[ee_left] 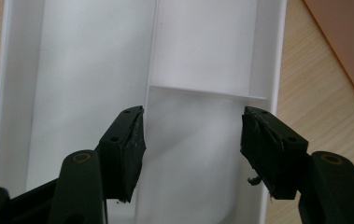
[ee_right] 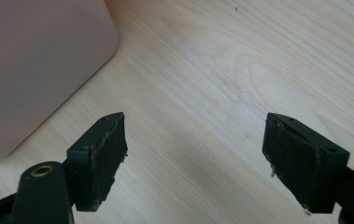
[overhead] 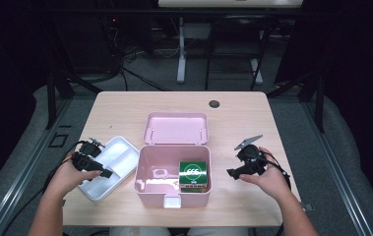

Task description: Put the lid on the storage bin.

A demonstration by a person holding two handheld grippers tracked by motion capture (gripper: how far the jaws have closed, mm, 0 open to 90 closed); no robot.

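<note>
Left tool – jaws apart over white tray, its compartments bare | right tool – jaws apart over bare worktop beside pink box | high view: lid open, green packet inside

- Your white tray looks like smooth matt plastic.
- The pink box is glossy plastic.
- The table is pale wood grain, matt.
</note>
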